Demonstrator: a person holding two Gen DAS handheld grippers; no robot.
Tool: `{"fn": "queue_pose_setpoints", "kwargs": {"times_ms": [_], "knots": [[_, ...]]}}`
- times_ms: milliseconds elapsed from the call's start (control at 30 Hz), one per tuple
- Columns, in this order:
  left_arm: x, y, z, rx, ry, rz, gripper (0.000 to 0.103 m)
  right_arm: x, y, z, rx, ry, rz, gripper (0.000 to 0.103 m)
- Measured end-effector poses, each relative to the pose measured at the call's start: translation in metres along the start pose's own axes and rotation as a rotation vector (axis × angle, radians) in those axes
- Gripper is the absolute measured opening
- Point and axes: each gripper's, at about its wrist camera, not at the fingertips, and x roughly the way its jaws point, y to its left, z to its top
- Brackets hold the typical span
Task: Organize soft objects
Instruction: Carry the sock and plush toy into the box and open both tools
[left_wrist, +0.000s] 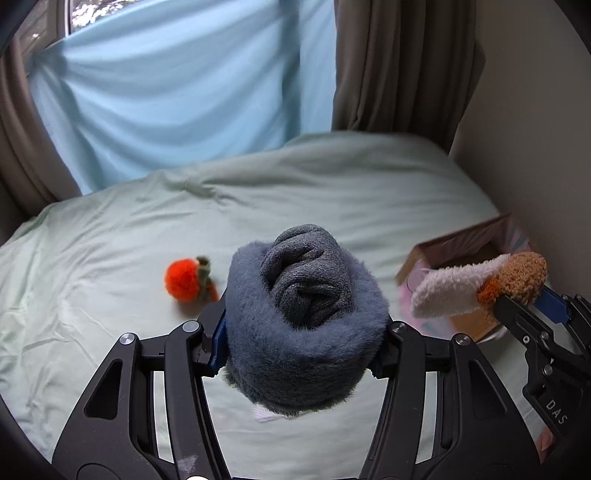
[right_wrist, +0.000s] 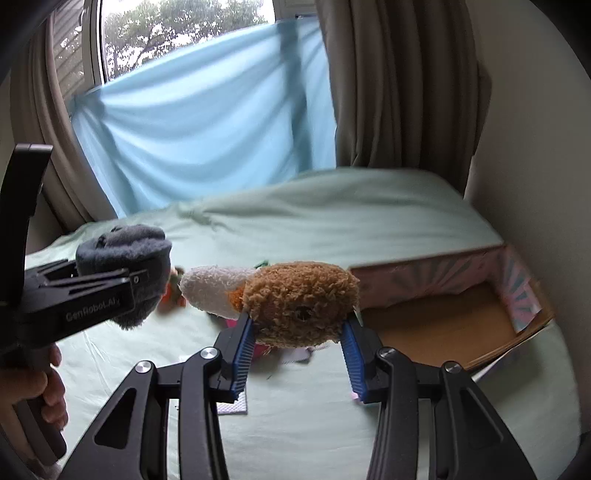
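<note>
My left gripper (left_wrist: 304, 332) is shut on a rolled grey-blue fuzzy sock bundle (left_wrist: 303, 325) and holds it above the bed; the bundle also shows in the right wrist view (right_wrist: 125, 266). My right gripper (right_wrist: 299, 332) is shut on a brown and white plush toy (right_wrist: 295, 302), held above the bed beside the box; the toy also shows in the left wrist view (left_wrist: 480, 284). An orange plush fruit (left_wrist: 186, 280) with a green stem lies on the pale green sheet to the left.
An open cardboard box (right_wrist: 443, 321) with pink patterned sides lies on the bed at the right, against the wall. Small items lie on the sheet (right_wrist: 332, 221) under the toy. A blue cloth (right_wrist: 207, 129) and brown curtains hang behind the bed.
</note>
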Motion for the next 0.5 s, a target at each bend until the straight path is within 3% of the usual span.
{"fn": "queue_pose_setpoints", "kwargs": {"times_ms": [233, 500], "knots": [[-0.041, -0.069, 0.03, -0.044, -0.016, 0.0, 0.052, -0.049, -0.058, 0.041, -0.012, -0.009, -0.011, 0.04], [-0.038, -0.156, 0.039, -0.115, 0.028, -0.007, 0.052, -0.066, -0.148, 0.07, -0.071, 0.053, -0.036, 0.04]]}}
